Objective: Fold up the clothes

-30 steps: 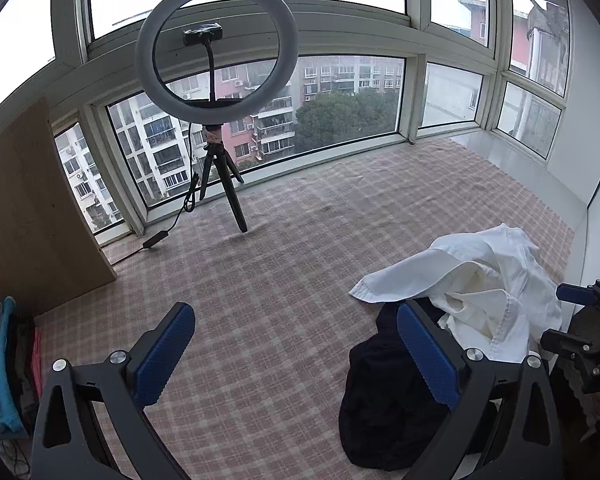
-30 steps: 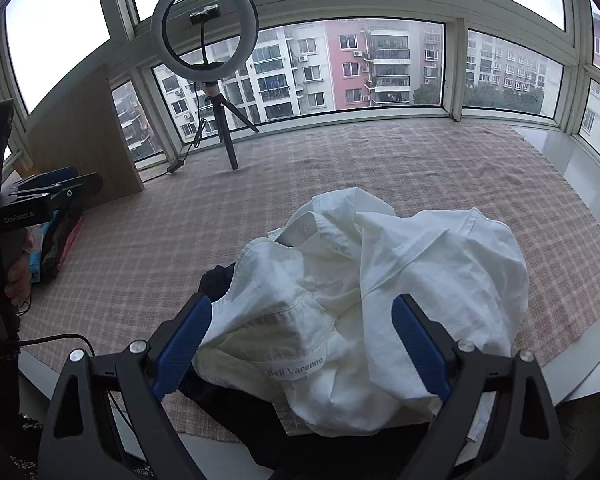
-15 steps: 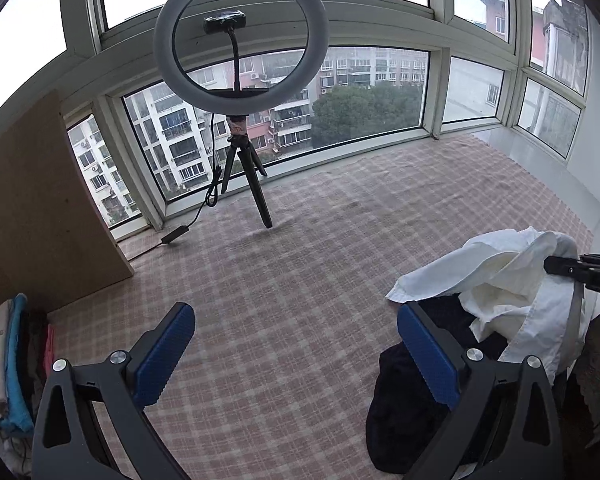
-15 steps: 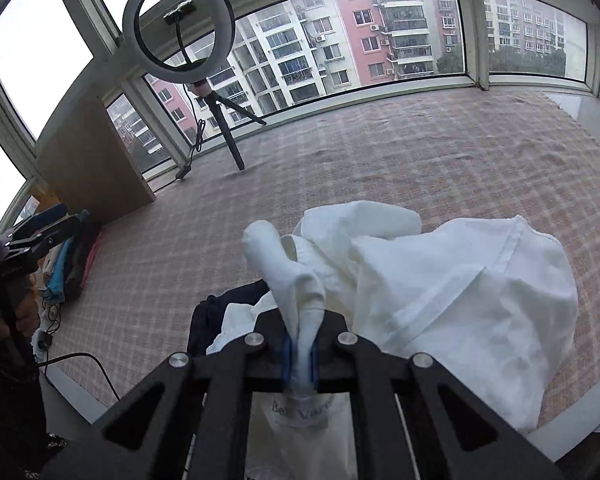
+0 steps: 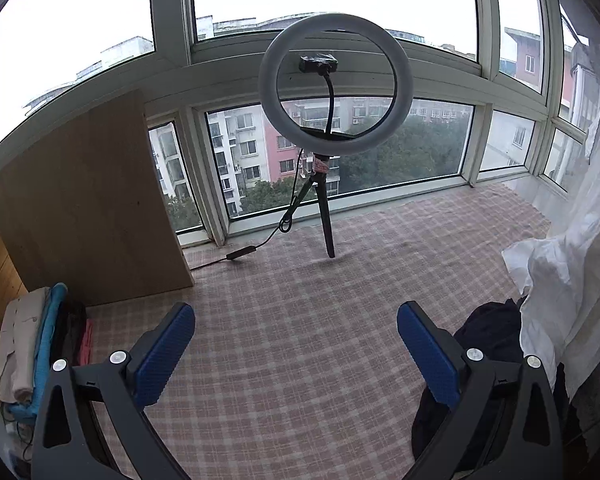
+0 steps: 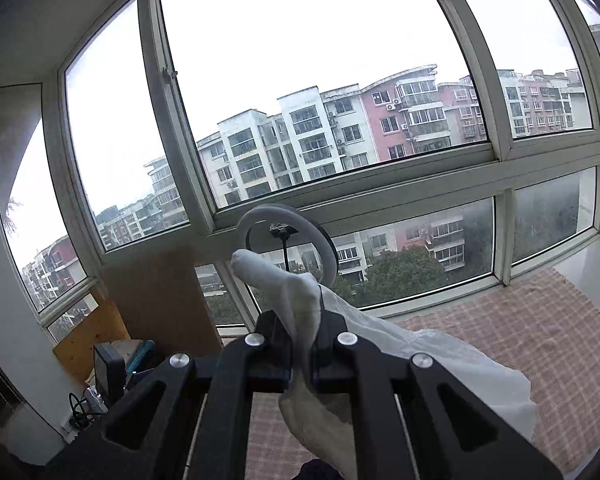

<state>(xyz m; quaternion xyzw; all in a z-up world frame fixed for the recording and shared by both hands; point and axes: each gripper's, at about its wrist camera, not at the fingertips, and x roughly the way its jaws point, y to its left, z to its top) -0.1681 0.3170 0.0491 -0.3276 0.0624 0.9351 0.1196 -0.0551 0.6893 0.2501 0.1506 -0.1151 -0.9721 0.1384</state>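
Currently: right gripper (image 6: pixel 300 360) raised high, jaws clenched on a bunched fold of the white shirt (image 6: pixel 420 360). Fabric pinched between the two jaws, one end poking up above them, the rest trailing down and to the right over the checked cloth surface (image 6: pixel 560 320).

Left gripper (image 5: pixel 292 356) held low over the same checked cloth surface (image 5: pixel 300 320), jaws released and spread wide, nothing between the blue pads (image 5: pixel 164 354).

In left wrist view: white shirt (image 5: pixel 572 260) hanging as a tall drape at the right edge, lower part touching the surface. Dark garment (image 5: pixel 488 332) heaped just beside the shirt's lower edge, partly hidden behind the right finger of the left gripper.

Ring light (image 5: pixel 335 84) on tripod, upright near the window (image 5: pixel 380 152), cable trailing left on the surface. Wooden board (image 5: pixel 88 204) upright at far left. Stack of folded clothes (image 5: pixel 32 344) at the left edge, just in front of the board.
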